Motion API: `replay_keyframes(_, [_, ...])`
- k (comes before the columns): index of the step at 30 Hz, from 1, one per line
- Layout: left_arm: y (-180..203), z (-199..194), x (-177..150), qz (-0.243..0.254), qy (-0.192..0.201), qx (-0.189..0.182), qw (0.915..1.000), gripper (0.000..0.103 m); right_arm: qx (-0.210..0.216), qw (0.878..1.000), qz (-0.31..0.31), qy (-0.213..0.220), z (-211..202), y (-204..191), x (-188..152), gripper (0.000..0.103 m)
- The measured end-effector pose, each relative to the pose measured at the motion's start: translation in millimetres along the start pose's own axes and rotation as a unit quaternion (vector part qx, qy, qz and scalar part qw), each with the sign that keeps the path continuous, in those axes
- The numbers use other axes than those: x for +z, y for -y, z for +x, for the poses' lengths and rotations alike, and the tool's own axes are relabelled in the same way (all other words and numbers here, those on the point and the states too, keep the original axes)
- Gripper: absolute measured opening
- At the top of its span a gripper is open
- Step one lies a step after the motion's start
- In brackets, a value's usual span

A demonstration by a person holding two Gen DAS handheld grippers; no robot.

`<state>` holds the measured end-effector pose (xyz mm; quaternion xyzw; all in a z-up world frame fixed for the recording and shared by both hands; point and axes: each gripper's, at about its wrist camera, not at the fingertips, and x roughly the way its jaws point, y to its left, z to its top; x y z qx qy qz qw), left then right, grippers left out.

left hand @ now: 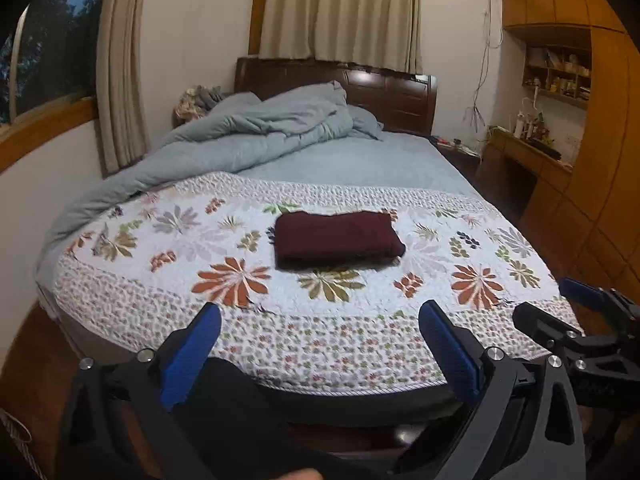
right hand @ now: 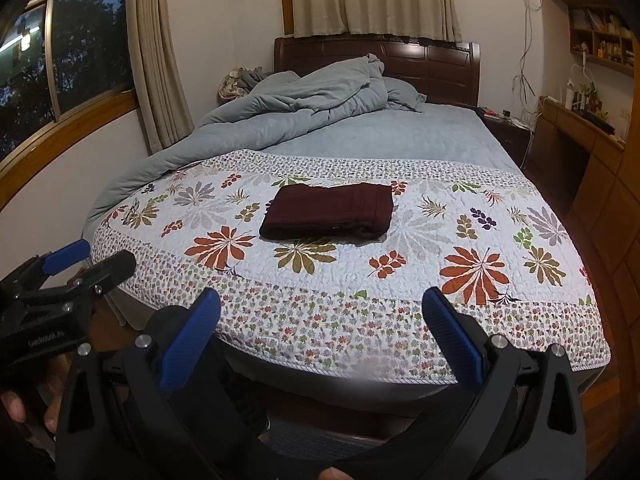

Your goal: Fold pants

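The dark red pants [left hand: 338, 240] lie folded in a neat rectangle on the floral quilt [left hand: 420, 304], in the middle. The left gripper [left hand: 320, 316] and the right gripper [right hand: 322, 304] hang released and empty near the bed's near edge, well apart from the pants.

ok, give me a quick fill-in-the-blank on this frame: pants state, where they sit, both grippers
1. The dark red pants lie ____ into a compact rectangle.
2. They rest on the ____ quilt at the foot of the bed, touched by neither gripper.
3. The left gripper and the right gripper both have their jaws ____.
4. The blue-grey duvet is bunched up near the ____.

Missing words: folded; floral; open; headboard
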<state>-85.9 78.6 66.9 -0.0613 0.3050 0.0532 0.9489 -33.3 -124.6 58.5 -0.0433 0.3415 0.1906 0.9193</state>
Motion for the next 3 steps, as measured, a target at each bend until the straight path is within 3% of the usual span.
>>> replay_keyframes(3, [-1.6,-1.8,1.4,-0.003,0.001,-0.003,1.0,0.099,-0.001,1.0,0.001,0.001,0.8,1.5,0.5,0.1])
